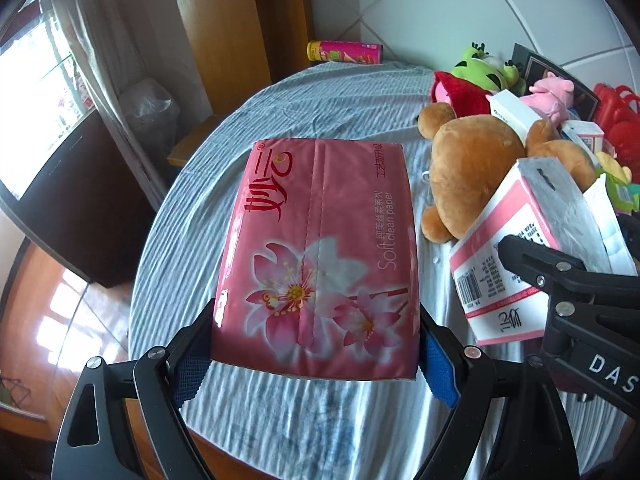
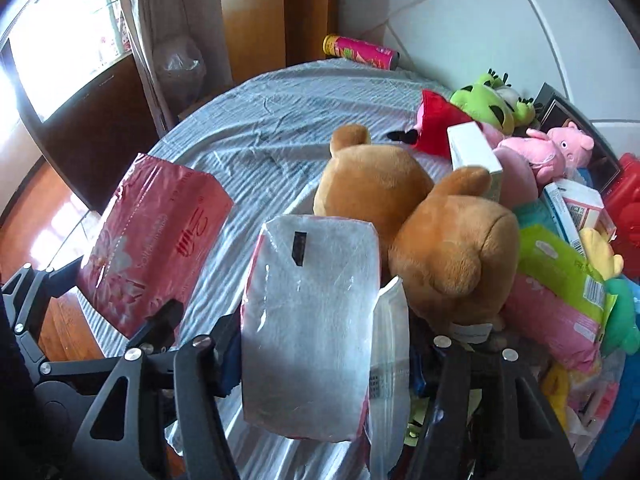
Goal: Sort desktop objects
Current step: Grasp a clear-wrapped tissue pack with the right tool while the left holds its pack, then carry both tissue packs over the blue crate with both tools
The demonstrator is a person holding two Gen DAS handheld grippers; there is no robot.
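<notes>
Between the left gripper's (image 1: 316, 364) blue pads sits a pink tissue pack (image 1: 316, 252), clamped at its near end above the striped tablecloth (image 1: 320, 96). To its right, the right gripper (image 2: 320, 364) clamps a white-and-pink tissue pack (image 2: 312, 328). Just beyond lie a brown plush bear (image 2: 440, 232), other soft toys and boxes.

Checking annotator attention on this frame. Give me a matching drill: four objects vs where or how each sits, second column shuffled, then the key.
1. pink tissue pack
2. second tissue pack
3. snack can
4. brown teddy bear

A. lying on its side at the table's far edge
B. held in the left gripper
C. lying among the toy pile
D. held in the right gripper

Pairs: 1-B, 2-D, 3-A, 4-C
</notes>
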